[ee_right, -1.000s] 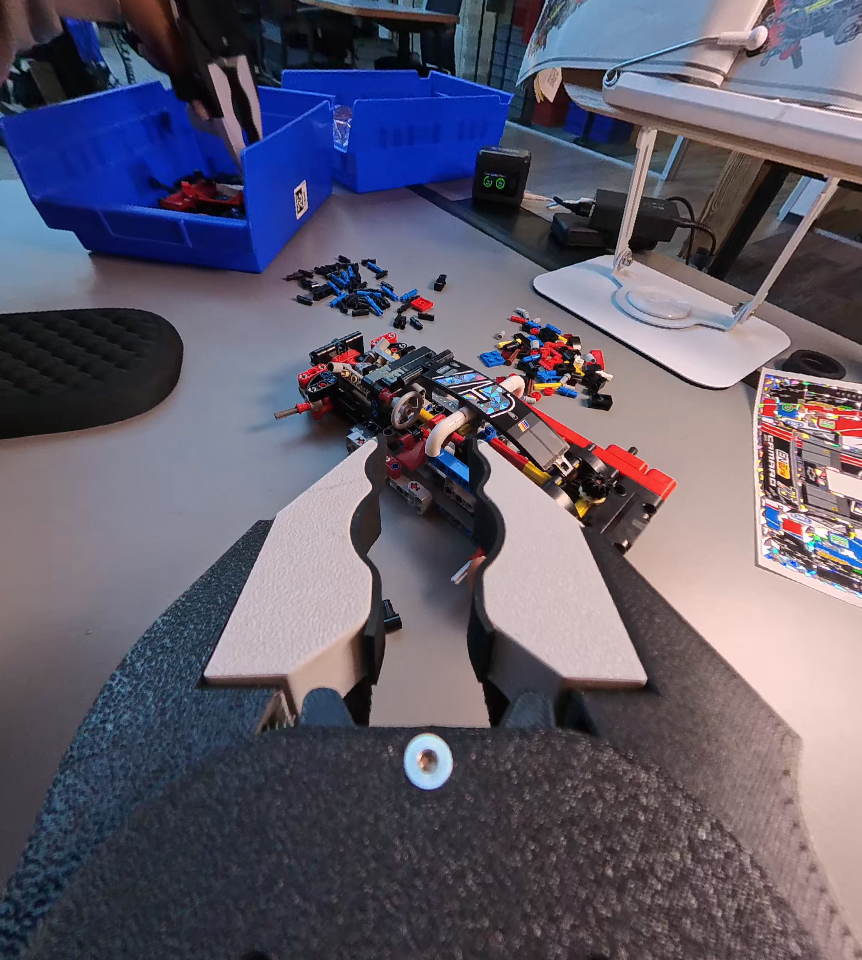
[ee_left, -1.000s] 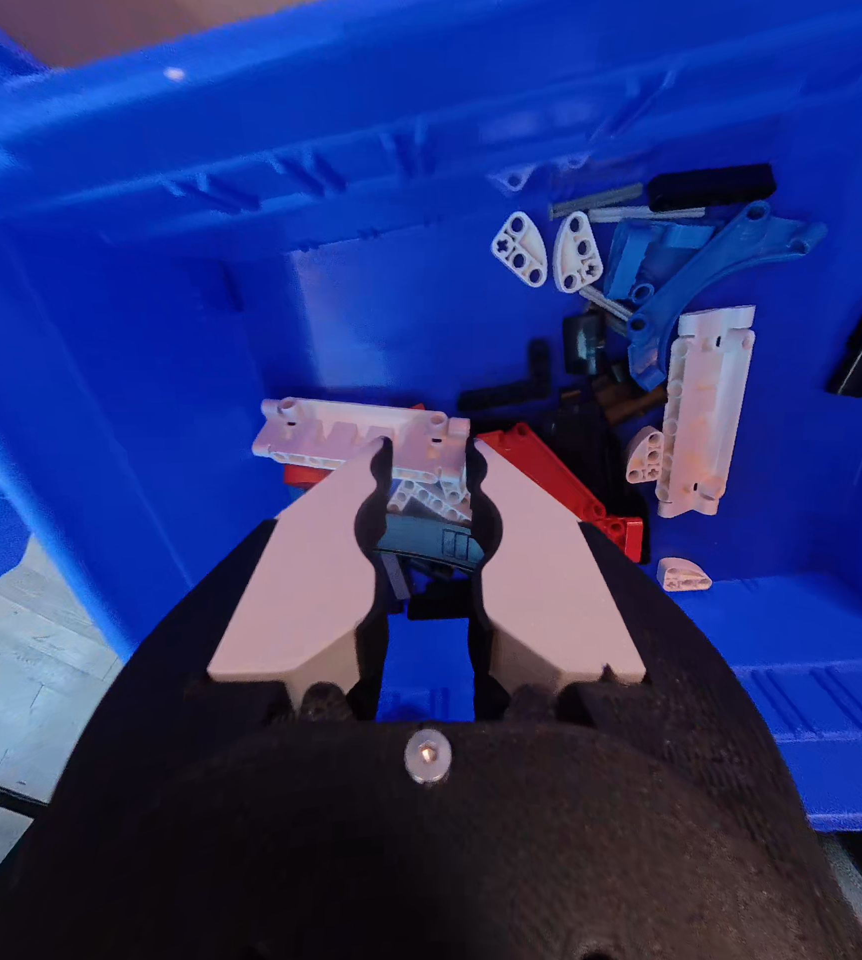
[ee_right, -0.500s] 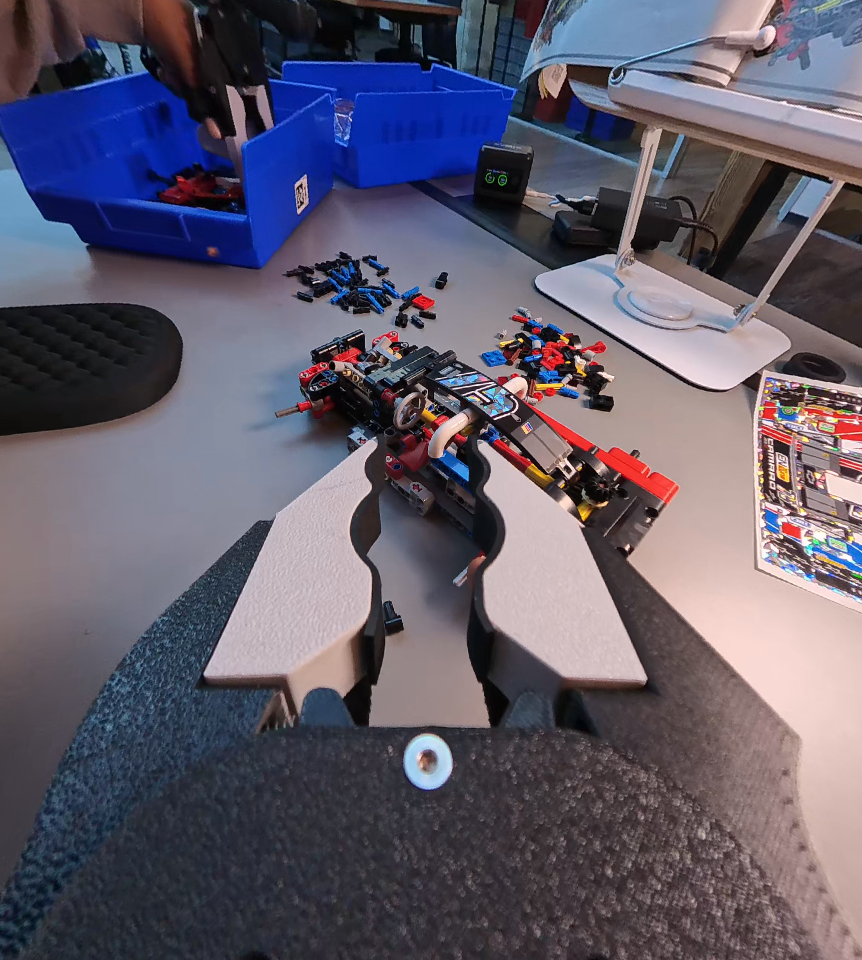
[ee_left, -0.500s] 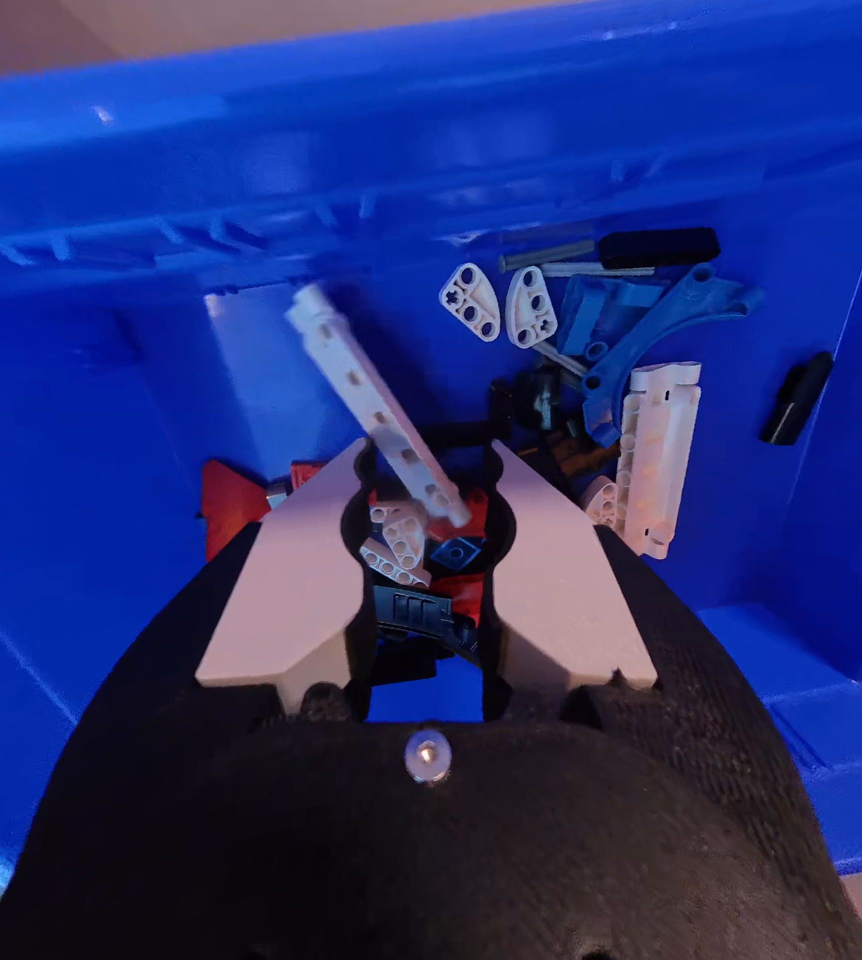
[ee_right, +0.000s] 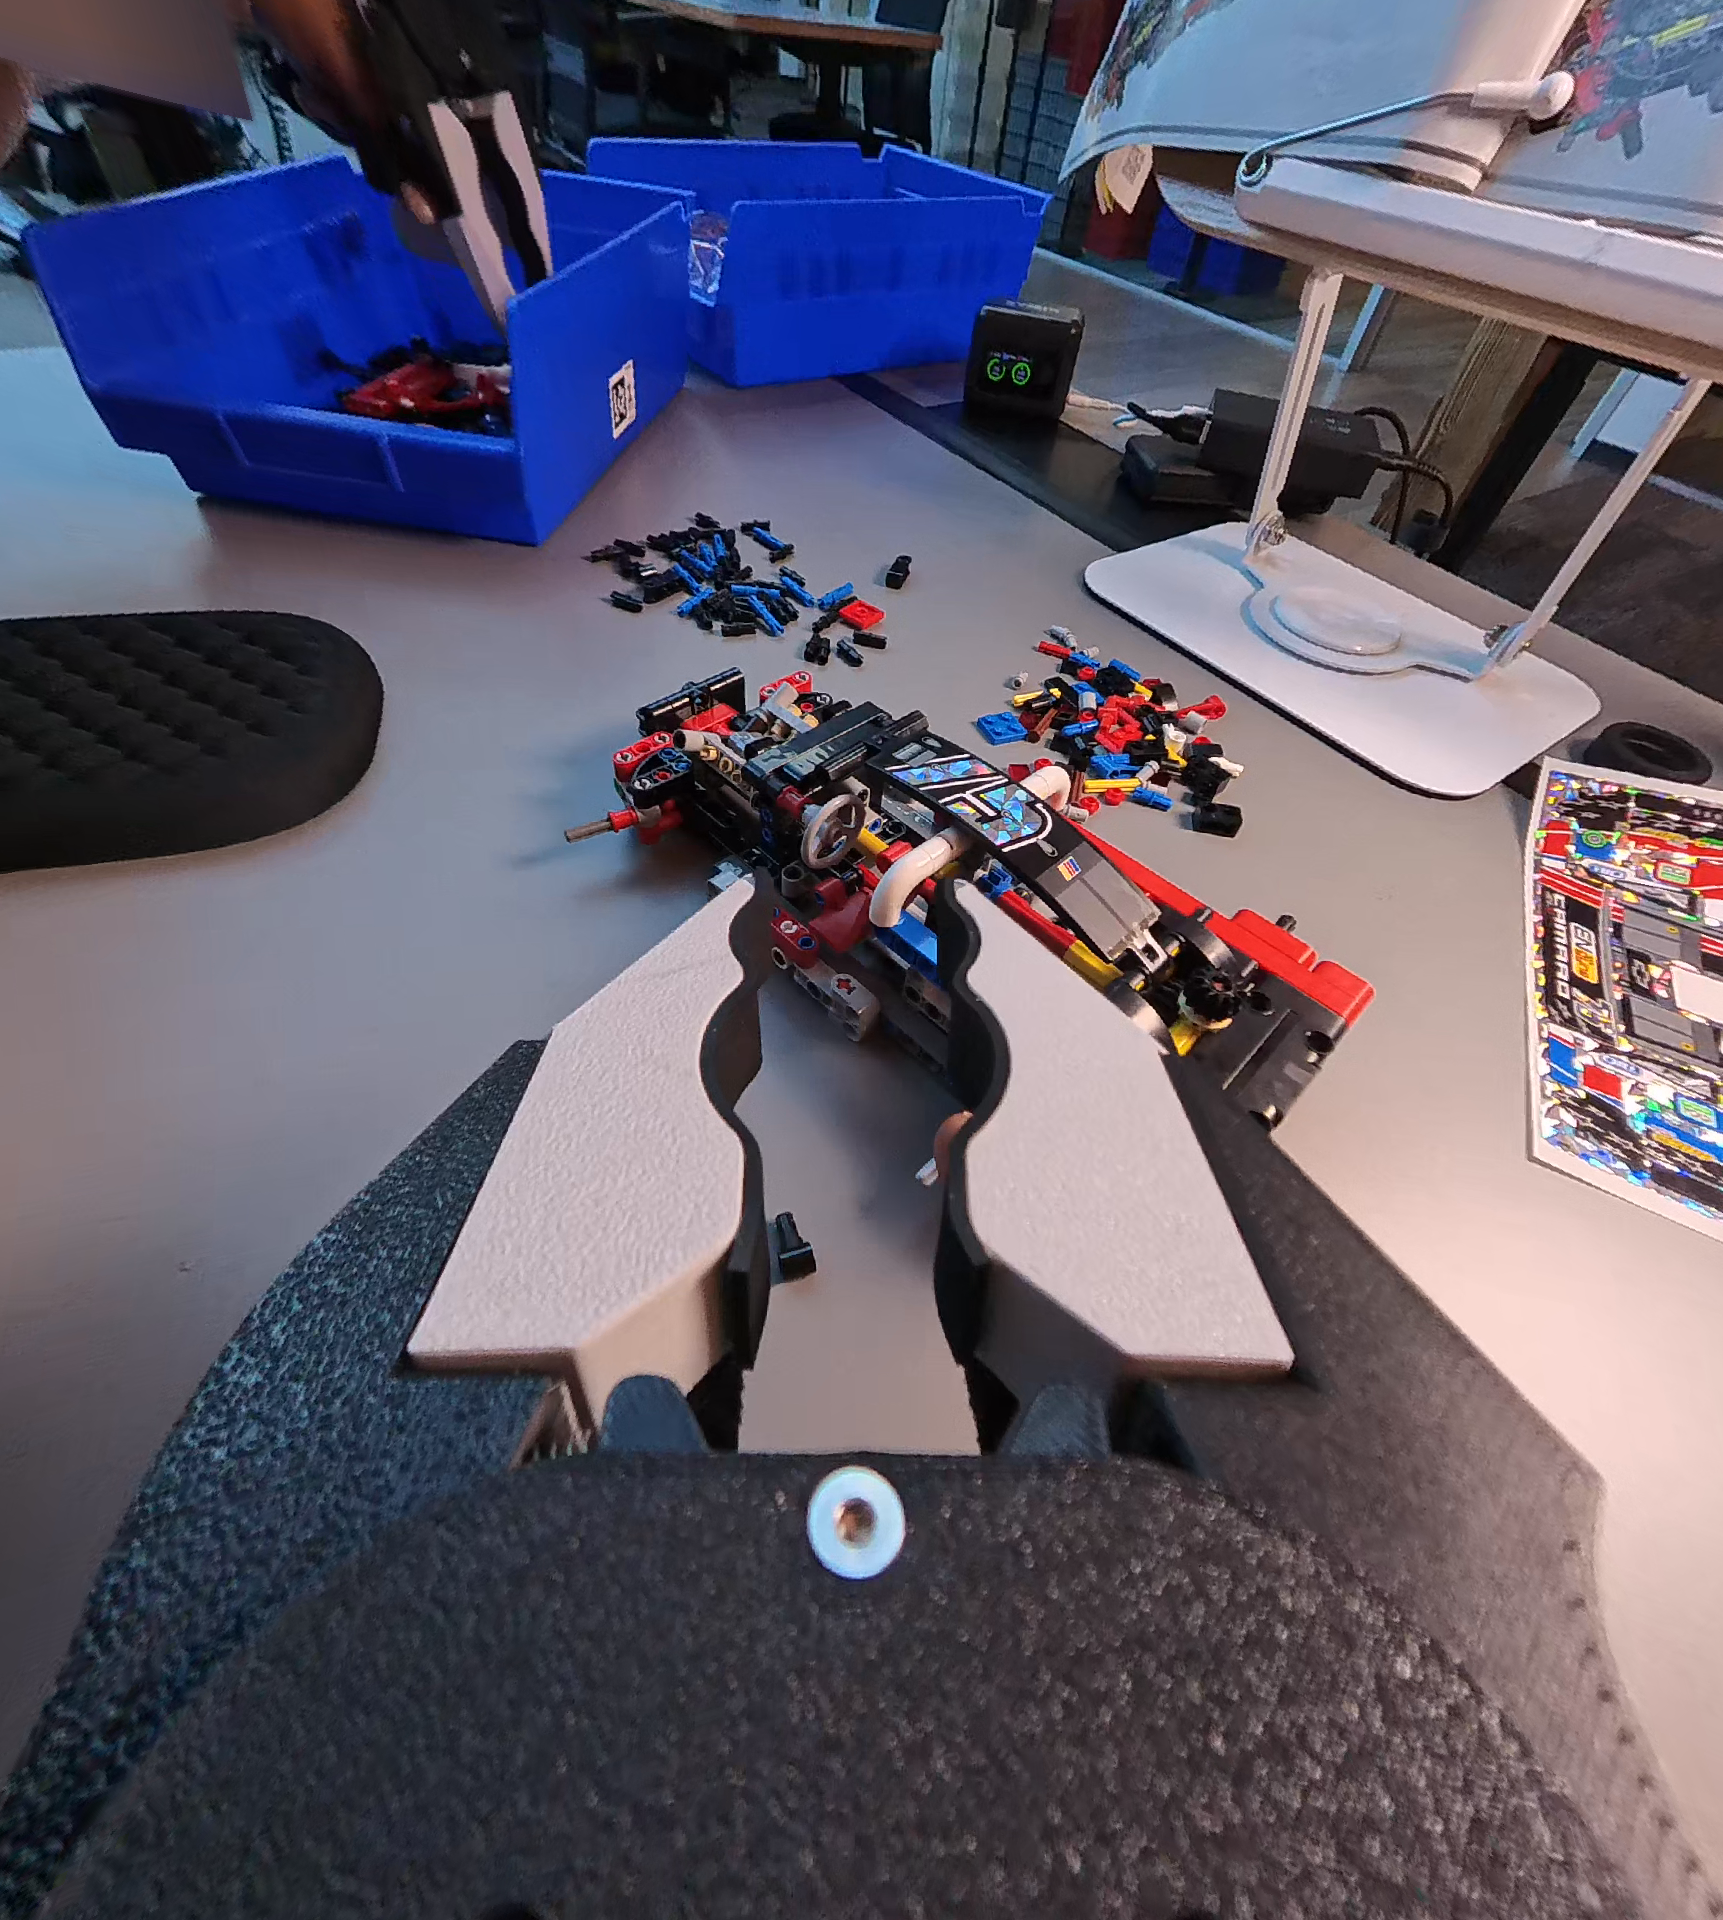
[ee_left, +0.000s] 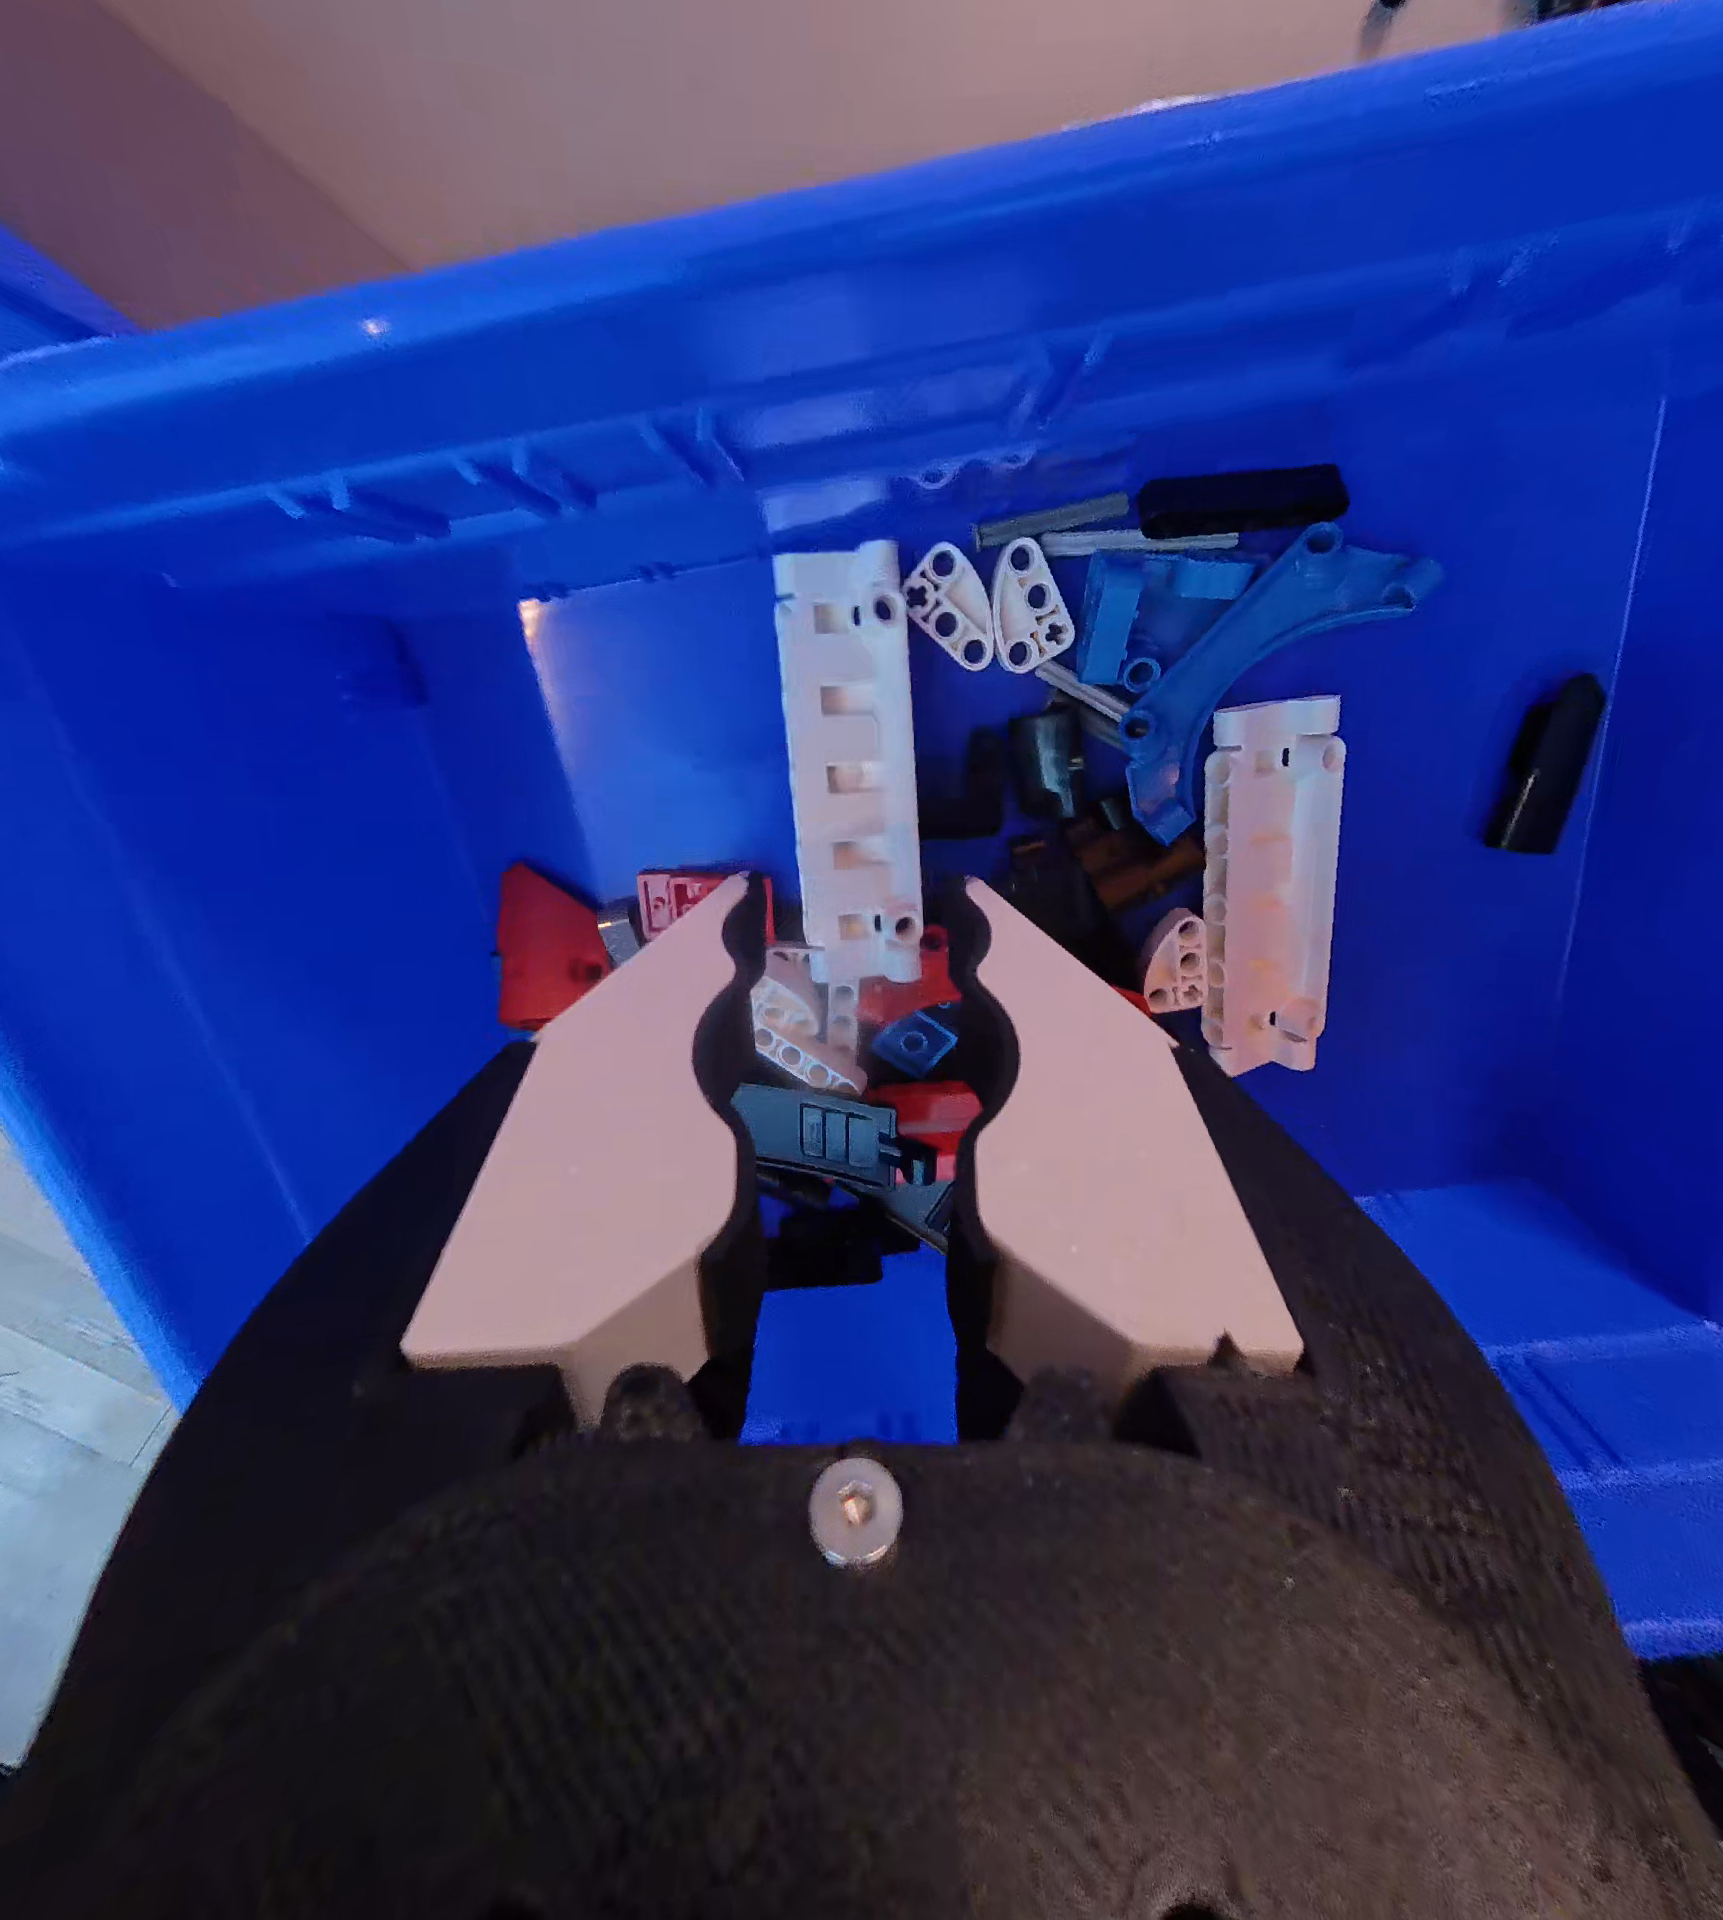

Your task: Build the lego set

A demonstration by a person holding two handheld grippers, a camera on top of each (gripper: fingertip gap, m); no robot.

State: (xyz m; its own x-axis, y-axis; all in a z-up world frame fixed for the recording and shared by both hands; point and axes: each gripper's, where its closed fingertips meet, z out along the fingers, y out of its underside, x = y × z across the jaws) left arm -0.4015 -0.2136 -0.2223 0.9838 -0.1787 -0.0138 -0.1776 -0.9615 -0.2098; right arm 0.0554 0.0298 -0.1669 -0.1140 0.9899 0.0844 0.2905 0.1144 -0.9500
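Observation:
My left gripper [ee_left: 855,896] is open inside a blue bin [ee_left: 213,831], low over a heap of loose lego parts. A long white panel [ee_left: 846,748] lies lengthwise just past the fingertips, its near end between them, not clamped. Another white panel [ee_left: 1272,873], a curved blue piece [ee_left: 1241,644] and red pieces [ee_left: 545,945] lie around it. My right gripper [ee_right: 844,899] is open and empty, just above the table at the near side of the partly built lego car [ee_right: 940,821]. The left gripper [ee_right: 483,208] also shows in the right wrist view, above the bin [ee_right: 317,457].
A second blue bin [ee_right: 836,249] stands behind the first. A black foam pad [ee_right: 109,727] lies at the left. Piles of black and blue pins [ee_right: 732,592] and mixed small parts [ee_right: 1117,727] lie beyond the car. A sticker sheet [ee_right: 1688,987] and a white stand [ee_right: 1335,644] are at the right.
The long white panel in the bin has swung from lying crosswise to pointing away from my left gripper, which has shifted within the bin. My right gripper has stayed put.

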